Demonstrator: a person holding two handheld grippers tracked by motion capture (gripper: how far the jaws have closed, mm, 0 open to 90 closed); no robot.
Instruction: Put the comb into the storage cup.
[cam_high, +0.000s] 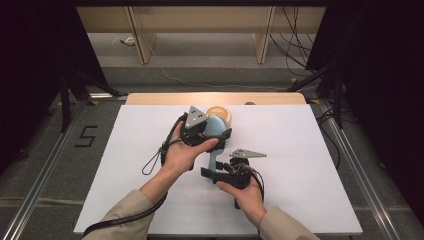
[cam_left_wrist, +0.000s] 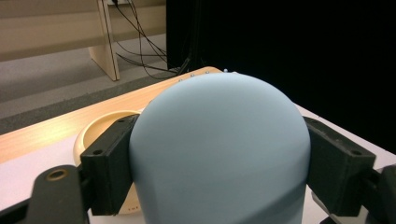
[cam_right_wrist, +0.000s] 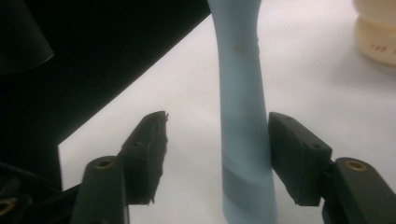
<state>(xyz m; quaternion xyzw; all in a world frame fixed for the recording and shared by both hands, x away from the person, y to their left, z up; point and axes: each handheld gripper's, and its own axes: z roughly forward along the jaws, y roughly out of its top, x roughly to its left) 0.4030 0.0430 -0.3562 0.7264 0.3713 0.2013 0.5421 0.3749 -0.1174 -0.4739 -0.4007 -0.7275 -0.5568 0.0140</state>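
Note:
A pale blue hairbrush lies across the white mat, its rounded head toward the far side and its handle toward me. My left gripper is shut on the head, a black jaw pressed on each side of it. My right gripper comes in from the right at the handle's lower end. In the right gripper view the handle stands between the jaws of the right gripper. The jaws are apart, the left one well off the handle and the right one close beside it.
A cream round container sits just behind the brush head, also seen in the left gripper view and the right gripper view. The white mat covers a wooden table. Cables lie on the floor beyond.

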